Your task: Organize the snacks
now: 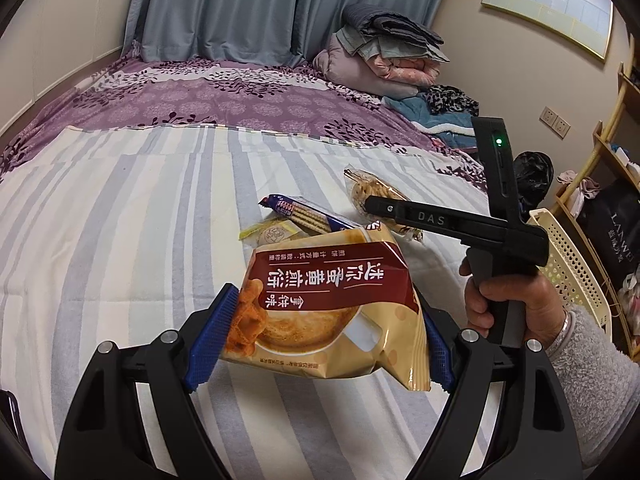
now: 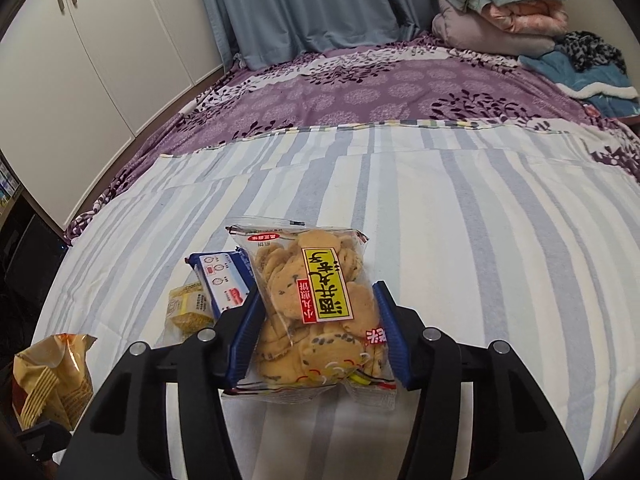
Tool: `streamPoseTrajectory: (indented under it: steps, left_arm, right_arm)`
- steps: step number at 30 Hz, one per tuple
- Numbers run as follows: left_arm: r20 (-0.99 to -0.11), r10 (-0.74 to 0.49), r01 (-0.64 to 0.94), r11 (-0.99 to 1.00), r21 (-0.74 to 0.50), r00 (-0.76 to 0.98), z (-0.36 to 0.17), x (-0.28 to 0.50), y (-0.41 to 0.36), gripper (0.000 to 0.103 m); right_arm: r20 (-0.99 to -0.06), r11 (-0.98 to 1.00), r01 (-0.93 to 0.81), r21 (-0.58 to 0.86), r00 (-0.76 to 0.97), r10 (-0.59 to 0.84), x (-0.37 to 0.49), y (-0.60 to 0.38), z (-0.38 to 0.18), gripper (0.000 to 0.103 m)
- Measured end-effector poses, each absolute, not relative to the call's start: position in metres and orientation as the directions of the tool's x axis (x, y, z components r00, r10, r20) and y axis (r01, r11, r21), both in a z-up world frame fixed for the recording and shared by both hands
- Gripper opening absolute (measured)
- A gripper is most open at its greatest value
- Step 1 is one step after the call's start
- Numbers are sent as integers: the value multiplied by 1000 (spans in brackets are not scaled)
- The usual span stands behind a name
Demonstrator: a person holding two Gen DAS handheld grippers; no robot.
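My left gripper [image 1: 320,328] is shut on a tan and maroon egg-roll snack bag [image 1: 332,304] and holds it above the striped sheet. My right gripper [image 2: 316,324] is shut on a clear bag of round crackers [image 2: 316,312] with a yellow label; that bag rests on the sheet. In the left wrist view the right gripper [image 1: 370,202] reaches over the cracker bag [image 1: 372,192]. A blue wafer pack [image 1: 308,216] and a small yellow packet [image 1: 272,234] lie between them, also in the right wrist view: the wafer pack [image 2: 222,280], the yellow packet [image 2: 190,308].
A cream perforated basket [image 1: 572,264] stands at the bed's right edge. Folded quilts and clothes [image 1: 388,56] are piled at the far right of the bed. Wooden shelves [image 1: 608,152] stand to the right. White wardrobe doors [image 2: 80,60] are at the left.
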State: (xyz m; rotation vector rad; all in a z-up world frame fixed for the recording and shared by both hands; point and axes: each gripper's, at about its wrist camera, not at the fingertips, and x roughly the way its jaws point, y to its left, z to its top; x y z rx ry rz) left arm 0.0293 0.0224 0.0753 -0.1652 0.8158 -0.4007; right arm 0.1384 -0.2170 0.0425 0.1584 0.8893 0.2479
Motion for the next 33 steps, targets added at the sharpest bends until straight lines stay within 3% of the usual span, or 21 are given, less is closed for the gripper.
streamPoseTrajectory:
  steps: [21,33]
  left_arm:
    - [-614,-442,367,895,-253,654,122,-8,-5,83]
    - [-587,-477,441,871,-217,655,147,-32,-34,83]
  right_arm:
    - [-636,945,-85,316,720,277,24,-279,105,54]
    - [-557,941,8,339,808,193,-36,-339,137,54]
